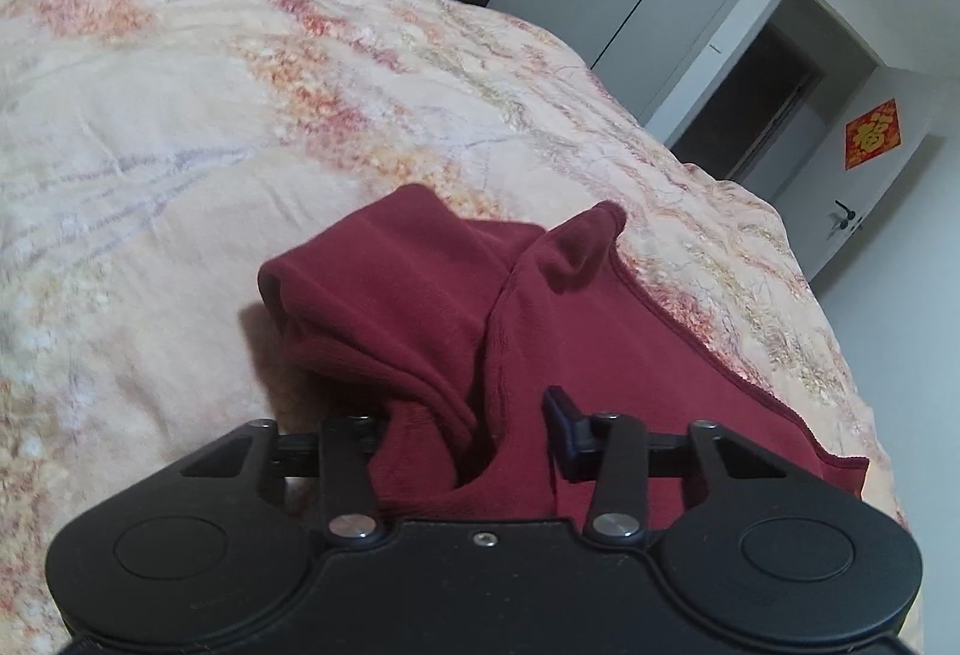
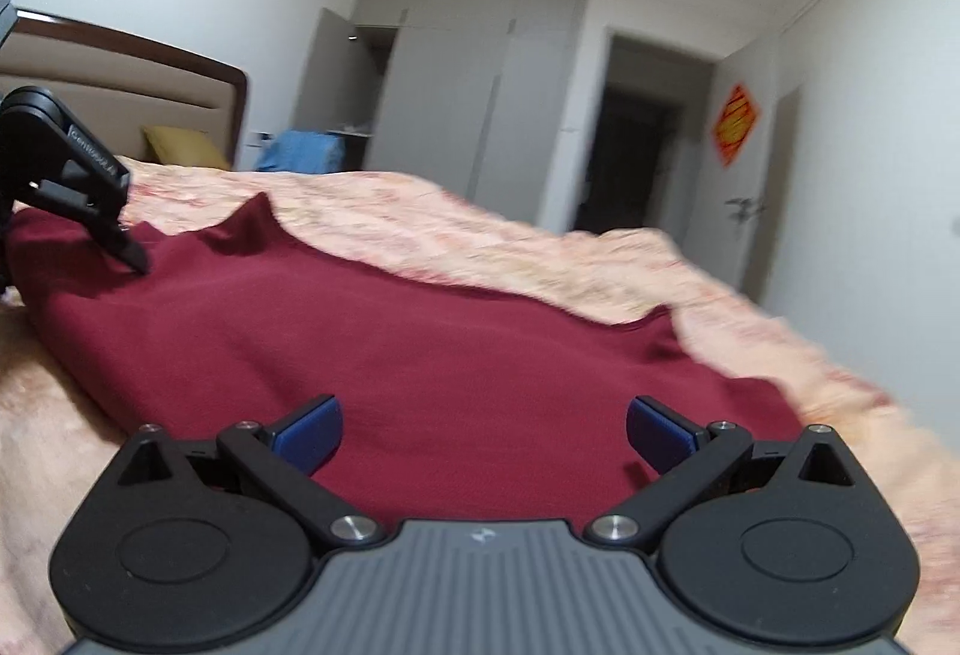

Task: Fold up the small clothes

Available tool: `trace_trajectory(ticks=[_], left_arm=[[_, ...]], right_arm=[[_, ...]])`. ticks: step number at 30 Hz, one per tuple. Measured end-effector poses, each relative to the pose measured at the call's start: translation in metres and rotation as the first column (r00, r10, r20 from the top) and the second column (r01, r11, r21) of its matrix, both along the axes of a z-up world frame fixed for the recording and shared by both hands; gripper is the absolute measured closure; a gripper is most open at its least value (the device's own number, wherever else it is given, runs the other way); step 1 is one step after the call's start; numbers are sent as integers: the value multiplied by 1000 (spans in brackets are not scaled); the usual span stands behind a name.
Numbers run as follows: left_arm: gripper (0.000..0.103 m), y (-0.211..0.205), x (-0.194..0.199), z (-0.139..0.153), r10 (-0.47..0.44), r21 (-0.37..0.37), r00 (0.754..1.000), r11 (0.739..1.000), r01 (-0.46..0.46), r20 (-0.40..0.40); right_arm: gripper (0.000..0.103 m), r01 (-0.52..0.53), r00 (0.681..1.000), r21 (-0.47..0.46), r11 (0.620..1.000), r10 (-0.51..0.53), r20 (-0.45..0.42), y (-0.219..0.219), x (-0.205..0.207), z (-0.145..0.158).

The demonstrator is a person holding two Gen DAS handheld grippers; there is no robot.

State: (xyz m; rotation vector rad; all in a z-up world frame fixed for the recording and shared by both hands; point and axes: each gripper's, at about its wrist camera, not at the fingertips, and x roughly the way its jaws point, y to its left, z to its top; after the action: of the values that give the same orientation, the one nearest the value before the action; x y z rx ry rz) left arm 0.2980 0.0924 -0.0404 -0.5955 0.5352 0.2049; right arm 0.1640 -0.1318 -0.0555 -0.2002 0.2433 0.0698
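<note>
— Gripping anything, that left gripper (image 1: 468, 430)?
— Half closed round a fold of the maroon knit top (image 1: 420, 295); whether it pinches, I can't tell. Top's on a fuzzy floral blanket (image 1: 180, 84).
— Right gripper (image 2: 483, 436)?
— Wide open, empty, over the top.
— Writing?
— Gold character, red diamond sticker (image 1: 873, 132).

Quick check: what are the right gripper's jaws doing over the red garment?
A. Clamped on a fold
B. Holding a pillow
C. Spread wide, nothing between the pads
C: the right gripper has its blue pads wide apart above the flat dark red garment, gripping nothing.
</note>
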Motion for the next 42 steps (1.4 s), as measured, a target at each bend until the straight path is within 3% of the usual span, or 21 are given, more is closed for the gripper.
trace_trajectory(ticks=[2,6,11,15,19,23,25,27,33,37,42], left_arm=[[73,-5,0,8,-14,39,1000,999,13,13],[80,-24,3,34,-84,157,995,985,75,52],[85,-77,11,73,-261,339,961,915,217,88],[85,-134,12,94,-427,410,898,841,353,103],[85,-183,11,102,-574,349,811,788,507,117],[88,-226,14,90,-683,299,726,710,638,72],[88,-242,17,78,-715,281,698,676,681,28],[87,-250,17,67,-727,271,686,659,701,-5],[69,-240,15,54,-747,185,664,651,736,-16],[37,-233,18,51,-762,121,647,643,756,9],[19,-229,12,53,-765,101,644,643,759,31]], right_arm=[[0,4,1000,9,1000,-4,6,-8,-6,2],[0,42,999,46,998,-43,16,-27,-16,9],[0,81,996,73,994,-84,27,-46,-31,17],[0,107,994,71,992,-109,29,-58,-46,19],[0,149,989,61,987,-150,13,-73,-59,16],[0,212,977,48,976,-210,-43,-88,-66,6],[0,243,969,66,968,-239,-70,-96,-66,3],[0,267,962,97,959,-259,-85,-103,-67,2],[0,283,955,117,952,-269,-123,-112,-65,-5],[0,286,953,96,953,-273,-131,-108,-64,-8],[0,289,951,105,951,-273,-145,-109,-61,-10]])
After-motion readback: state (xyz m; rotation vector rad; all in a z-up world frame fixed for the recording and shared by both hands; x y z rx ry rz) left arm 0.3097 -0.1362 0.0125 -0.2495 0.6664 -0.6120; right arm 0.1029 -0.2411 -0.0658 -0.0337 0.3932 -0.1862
